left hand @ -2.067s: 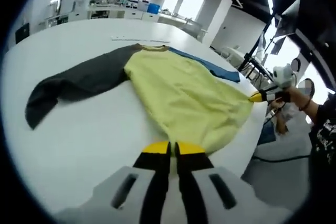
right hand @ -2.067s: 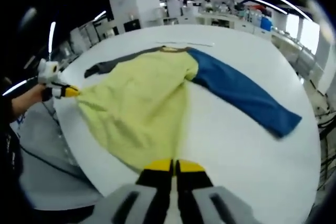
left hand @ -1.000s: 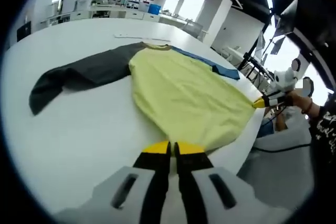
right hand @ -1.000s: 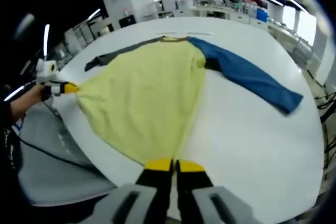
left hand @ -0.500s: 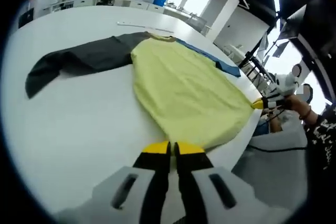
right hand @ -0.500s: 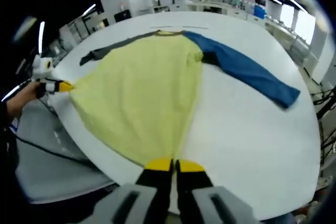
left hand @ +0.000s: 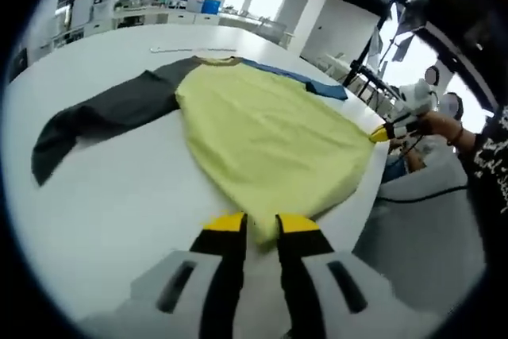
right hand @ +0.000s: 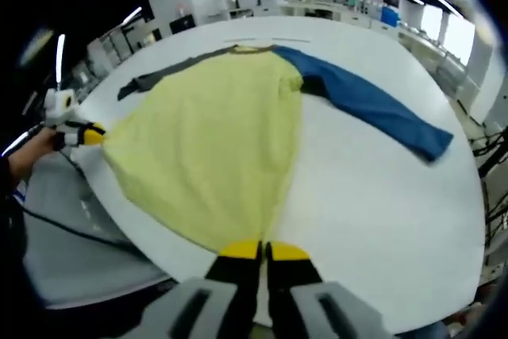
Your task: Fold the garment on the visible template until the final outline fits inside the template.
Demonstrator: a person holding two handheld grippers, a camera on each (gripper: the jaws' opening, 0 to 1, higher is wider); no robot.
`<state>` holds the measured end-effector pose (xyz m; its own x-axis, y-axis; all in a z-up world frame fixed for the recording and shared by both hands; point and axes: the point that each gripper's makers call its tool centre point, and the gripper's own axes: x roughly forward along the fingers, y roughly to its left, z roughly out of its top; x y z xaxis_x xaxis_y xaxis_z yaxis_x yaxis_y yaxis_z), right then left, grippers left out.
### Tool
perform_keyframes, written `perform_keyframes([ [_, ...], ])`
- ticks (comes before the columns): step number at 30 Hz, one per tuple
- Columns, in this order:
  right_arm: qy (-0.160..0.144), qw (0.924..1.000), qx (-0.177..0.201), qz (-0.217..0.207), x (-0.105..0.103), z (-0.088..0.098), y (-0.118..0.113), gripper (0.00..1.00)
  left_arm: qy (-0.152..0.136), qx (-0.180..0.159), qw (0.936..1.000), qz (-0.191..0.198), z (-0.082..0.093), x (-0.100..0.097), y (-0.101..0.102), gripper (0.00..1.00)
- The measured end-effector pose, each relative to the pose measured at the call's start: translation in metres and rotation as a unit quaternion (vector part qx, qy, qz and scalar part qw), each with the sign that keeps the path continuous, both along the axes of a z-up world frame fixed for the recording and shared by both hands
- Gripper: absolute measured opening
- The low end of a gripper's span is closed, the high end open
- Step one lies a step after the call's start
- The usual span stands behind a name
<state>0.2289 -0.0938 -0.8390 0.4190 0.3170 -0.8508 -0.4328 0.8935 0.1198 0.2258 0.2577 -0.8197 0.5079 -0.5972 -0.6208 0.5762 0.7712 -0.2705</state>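
A long-sleeved garment with a yellow body (left hand: 262, 132) (right hand: 214, 132), a dark grey sleeve (left hand: 103, 113) (right hand: 155, 78) and a blue sleeve (left hand: 309, 83) (right hand: 373, 113) lies spread on a white table (left hand: 95, 196) (right hand: 381, 196). Its hem is pulled taut along the near table edge. My left gripper (left hand: 262, 224) (right hand: 91, 134) has its jaws slightly parted, with one hem corner lying between them. My right gripper (right hand: 262, 252) (left hand: 381, 134) is shut on the other hem corner.
A thin pale strip (left hand: 171, 49) (right hand: 270, 40) lies on the table beyond the collar. The table edge runs right under the hem, with grey floor and a cable (right hand: 71, 232) below. A person's hands (left hand: 432, 121) (right hand: 32, 152) hold the grippers. Lab benches (right hand: 341, 1) stand behind.
The yellow body has been drawn flatter and closer to the near table edge. My left gripper's jaws, pressed together before, now stand slightly apart. The right stays shut on its corner.
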Motion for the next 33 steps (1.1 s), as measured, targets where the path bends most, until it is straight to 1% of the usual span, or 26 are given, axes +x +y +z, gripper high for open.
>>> perform_keyframes([
  [1,0.000,1.0000,0.000,0.000,0.000,0.000,0.000,0.00,-0.005,0.004,0.9998,-0.019,0.001,-0.004,-0.002,0.21],
  [2,0.001,1.0000,0.000,0.000,0.001,-0.001,0.000,0.00,-0.005,0.004,0.9997,-0.024,0.000,-0.004,-0.003,0.22],
  [4,0.002,1.0000,-0.001,0.001,0.002,0.001,0.003,0.00,-0.009,0.007,0.9992,-0.040,0.001,-0.008,-0.007,0.23],
  [6,0.003,1.0000,-0.002,0.002,0.002,-0.002,0.001,0.00,-0.011,0.016,0.9982,-0.057,0.000,-0.011,-0.009,0.23],
  [7,0.003,1.0000,-0.002,0.002,0.001,-0.002,0.000,0.00,-0.011,0.017,0.9982,-0.057,0.000,-0.010,-0.009,0.23],
  [8,0.003,1.0000,-0.003,0.002,0.001,-0.002,0.000,0.00,-0.011,0.027,0.9975,-0.065,-0.003,-0.010,-0.008,0.22],
  [10,0.004,1.0000,-0.003,0.000,0.001,-0.002,0.000,0.00,-0.018,0.059,0.9948,-0.080,-0.010,-0.009,-0.004,0.21],
  [11,0.004,1.0000,-0.002,-0.001,0.001,-0.002,0.000,0.00,-0.019,0.070,0.9936,-0.087,-0.013,-0.009,-0.003,0.20],
  [12,0.004,1.0000,-0.002,-0.002,0.001,-0.002,0.000,0.00,-0.026,0.077,0.9922,-0.095,-0.016,-0.008,-0.002,0.19],
  [13,0.004,1.0000,-0.002,-0.002,0.001,-0.003,0.000,0.00,-0.030,0.078,0.9919,-0.096,-0.016,-0.007,-0.003,0.18],
  [15,0.004,1.0000,-0.001,-0.005,0.000,-0.002,0.000,0.00,-0.041,0.061,0.9923,-0.100,-0.011,-0.004,-0.006,0.17],
  [20,0.007,0.9999,0.000,-0.009,0.001,-0.005,-0.001,0.00,-0.046,0.065,0.9920,-0.098,-0.010,0.002,-0.011,0.12],
  [22,0.008,0.9999,0.000,-0.009,0.000,-0.004,0.000,0.00,-0.056,0.064,0.9916,-0.098,-0.005,0.007,-0.013,0.10],
  [26,0.010,0.9999,-0.002,-0.009,-0.001,-0.005,0.000,0.00,-0.075,0.039,0.9920,-0.094,0.010,0.018,-0.028,0.09],
  [31,0.010,0.9999,-0.001,-0.012,0.000,-0.005,0.000,0.00,-0.076,0.044,0.9910,-0.100,0.005,0.026,-0.041,0.08],
  [33,0.010,0.9999,0.000,-0.014,0.000,-0.005,0.000,0.00,-0.076,0.046,0.9907,-0.103,0.002,0.028,-0.039,0.08],
])
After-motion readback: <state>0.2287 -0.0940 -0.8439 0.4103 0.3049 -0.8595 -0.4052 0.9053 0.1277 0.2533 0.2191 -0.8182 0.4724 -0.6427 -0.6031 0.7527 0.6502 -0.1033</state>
